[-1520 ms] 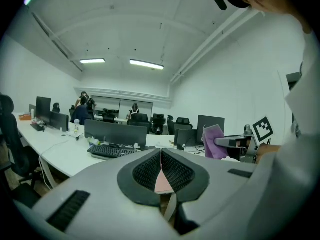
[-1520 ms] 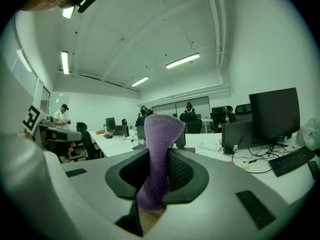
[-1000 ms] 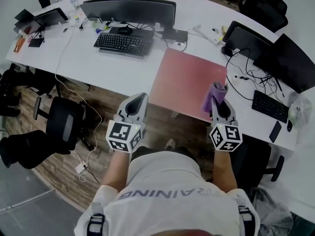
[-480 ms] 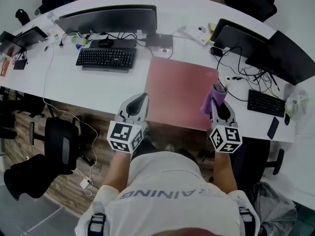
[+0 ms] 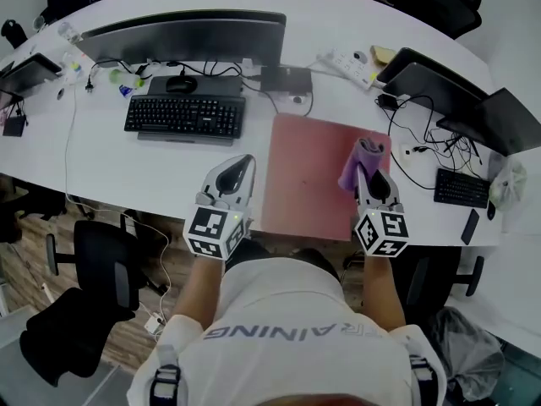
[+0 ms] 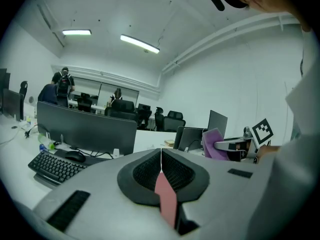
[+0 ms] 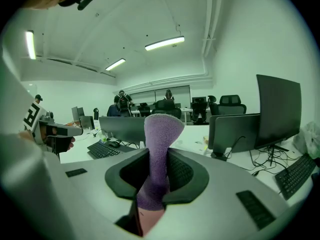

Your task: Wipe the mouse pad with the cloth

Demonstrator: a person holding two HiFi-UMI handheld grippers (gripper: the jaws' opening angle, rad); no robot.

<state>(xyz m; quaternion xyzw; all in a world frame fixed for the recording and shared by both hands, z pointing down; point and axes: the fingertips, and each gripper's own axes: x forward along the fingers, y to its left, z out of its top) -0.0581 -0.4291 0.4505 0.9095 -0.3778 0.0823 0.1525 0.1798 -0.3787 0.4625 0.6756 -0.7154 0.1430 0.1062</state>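
Cloth [image 5: 361, 159] is pinched in right gripper [image 5: 368, 176] jaws, seemingly above mouse pad [image 5: 308, 172]; left gripper [image 5: 244, 162] jaws closed.

One mouse pad [image 5: 296, 184], one cloth [image 5: 359, 161], one mouse [image 5: 177, 83], and two keyboards: the left keyboard [image 5: 186, 115] and the right keyboard [image 5: 459, 187]. Three monitors [image 5: 427, 79] stand at the far side, the wide monitor [image 5: 186, 34] left, two right. Two grippers: left gripper [image 5: 244, 161], right gripper [image 5: 368, 176].

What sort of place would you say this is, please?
Most likely an open-plan office: a long white desk carries a wide monitor and a black keyboard, with a black office chair beside it.
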